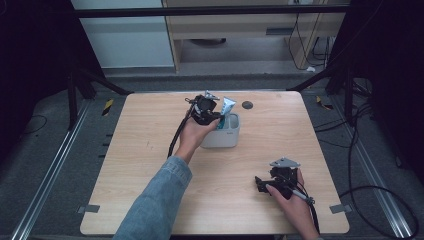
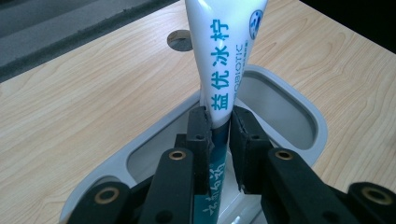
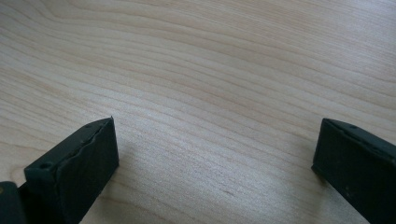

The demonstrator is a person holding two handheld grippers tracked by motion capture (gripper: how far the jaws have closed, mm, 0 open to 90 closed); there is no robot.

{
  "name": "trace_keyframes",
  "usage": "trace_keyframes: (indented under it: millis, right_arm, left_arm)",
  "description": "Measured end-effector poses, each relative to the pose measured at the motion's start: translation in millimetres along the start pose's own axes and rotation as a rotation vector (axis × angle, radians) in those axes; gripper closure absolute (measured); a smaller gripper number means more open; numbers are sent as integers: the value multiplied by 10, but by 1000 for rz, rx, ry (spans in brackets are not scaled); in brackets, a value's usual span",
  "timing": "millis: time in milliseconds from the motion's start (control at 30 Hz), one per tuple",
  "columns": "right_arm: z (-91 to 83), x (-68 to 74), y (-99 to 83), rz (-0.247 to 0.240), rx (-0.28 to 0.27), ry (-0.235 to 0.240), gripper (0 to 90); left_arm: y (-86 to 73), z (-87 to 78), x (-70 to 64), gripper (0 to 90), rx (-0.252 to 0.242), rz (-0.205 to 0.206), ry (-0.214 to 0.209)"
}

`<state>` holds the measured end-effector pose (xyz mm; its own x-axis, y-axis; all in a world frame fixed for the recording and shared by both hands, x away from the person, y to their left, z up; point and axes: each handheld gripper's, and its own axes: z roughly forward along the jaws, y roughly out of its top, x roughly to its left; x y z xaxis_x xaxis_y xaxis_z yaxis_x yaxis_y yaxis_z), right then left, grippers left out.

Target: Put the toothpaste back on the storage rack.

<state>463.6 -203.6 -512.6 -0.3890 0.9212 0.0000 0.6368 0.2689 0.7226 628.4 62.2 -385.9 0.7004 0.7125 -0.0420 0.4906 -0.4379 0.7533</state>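
The left gripper has its jaws pinched tight on a white toothpaste tube with teal lettering, holding it upright with its lower end down inside the grey container. That container sits on the wooden table, and the right gripper rests well away from it, jaws spread wide over bare wood.

Tube is stood in tub at worktop centre-rear; left gripper is placed at tube, right gripper front-right.
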Motion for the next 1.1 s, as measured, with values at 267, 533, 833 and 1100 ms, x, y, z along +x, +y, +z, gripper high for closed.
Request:
trace_keyframes:
  millis: [267,533,833,1100]
  right_arm:
    - [0,0,0,0,0,0,3]
    - [-1,0,0,0,1,0,4]
    - [0,0,0,0,1,0,4]
    - [1,-2,-1,-2,0,-2,4]
  left_arm:
    - [-11,-46,-25,728,-20,20,28]
    - [-25,-107,-80,623,-46,77,68]
    - [-54,-195,-135,386,-94,121,66]
    - [-92,-248,-213,173,-79,128,41]
